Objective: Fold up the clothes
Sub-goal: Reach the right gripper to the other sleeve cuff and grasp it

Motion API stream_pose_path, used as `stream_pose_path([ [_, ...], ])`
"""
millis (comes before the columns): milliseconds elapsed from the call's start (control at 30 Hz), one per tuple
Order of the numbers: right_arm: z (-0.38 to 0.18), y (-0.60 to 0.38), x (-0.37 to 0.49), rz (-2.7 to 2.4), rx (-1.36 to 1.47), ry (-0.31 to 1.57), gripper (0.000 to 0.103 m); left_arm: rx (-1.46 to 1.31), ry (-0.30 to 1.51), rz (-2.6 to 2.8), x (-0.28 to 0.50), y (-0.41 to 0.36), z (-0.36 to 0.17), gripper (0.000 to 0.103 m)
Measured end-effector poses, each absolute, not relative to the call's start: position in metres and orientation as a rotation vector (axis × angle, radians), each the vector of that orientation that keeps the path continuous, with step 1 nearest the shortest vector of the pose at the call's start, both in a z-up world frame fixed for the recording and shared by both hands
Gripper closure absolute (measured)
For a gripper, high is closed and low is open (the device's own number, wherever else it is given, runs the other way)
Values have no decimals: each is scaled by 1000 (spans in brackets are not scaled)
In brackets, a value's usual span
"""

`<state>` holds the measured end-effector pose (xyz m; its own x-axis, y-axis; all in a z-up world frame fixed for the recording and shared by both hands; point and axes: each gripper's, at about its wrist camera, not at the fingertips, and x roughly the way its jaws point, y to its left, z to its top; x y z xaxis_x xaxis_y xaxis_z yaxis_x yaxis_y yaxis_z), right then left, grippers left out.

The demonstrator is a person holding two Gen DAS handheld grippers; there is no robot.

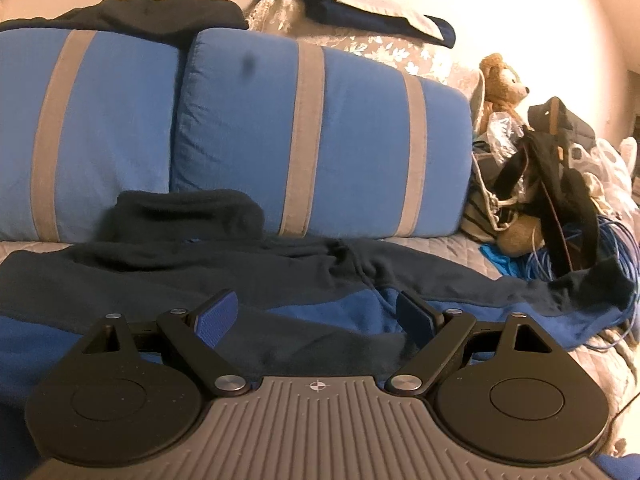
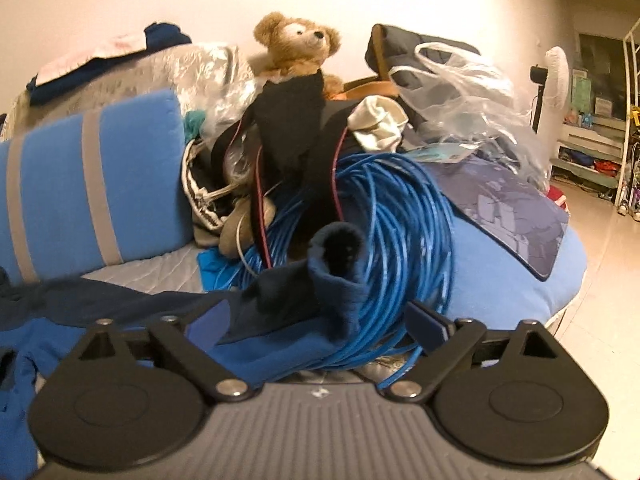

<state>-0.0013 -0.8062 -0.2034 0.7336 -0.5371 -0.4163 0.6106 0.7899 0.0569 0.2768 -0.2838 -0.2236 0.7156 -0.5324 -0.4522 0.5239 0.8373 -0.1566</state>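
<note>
Left gripper [image 1: 316, 316], nearest the lens in the left wrist view, is showing its ribbed grey body at 6 o'clock and is holding its blue-padded jaws spread wide with nothing between them. Directly ahead, a navy and blue hoodie [image 1: 248, 280] is lying spread flat on the quilted couch seat [image 1: 440, 250], its hood [image 1: 188, 210] bunching up at 11 o'clock against two blue cushions [image 1: 320, 132] with grey stripes. One sleeve [image 1: 560, 292] is trailing off toward 3 o'clock. A teddy bear [image 1: 504, 80] is sitting at 2 o'clock above a heap of clutter.

Right gripper [image 2: 316, 322], nearest the lens in the right wrist view, is likewise holding its jaws wide apart and is gripping nothing. The sleeve cuff [image 2: 340, 252] is standing open-mouthed at centre, propped on a coil of blue cable [image 2: 404, 220] just beyond the fingertips. The teddy bear [image 2: 298, 46] is sitting at 12 o'clock, clear plastic bags [image 2: 460, 84] are lying at 1 o'clock, and a striped cushion [image 2: 92, 184] is resting at 9 o'clock.
</note>
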Motion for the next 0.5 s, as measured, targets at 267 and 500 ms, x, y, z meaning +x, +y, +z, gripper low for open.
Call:
stream_pose_path([
  [267, -226, -822, 2, -625, 211, 375, 36, 8, 534, -589, 277, -292, -230, 16],
  [500, -251, -851, 19, -612, 240, 410, 63, 66, 505, -588, 271, -298, -233, 16],
])
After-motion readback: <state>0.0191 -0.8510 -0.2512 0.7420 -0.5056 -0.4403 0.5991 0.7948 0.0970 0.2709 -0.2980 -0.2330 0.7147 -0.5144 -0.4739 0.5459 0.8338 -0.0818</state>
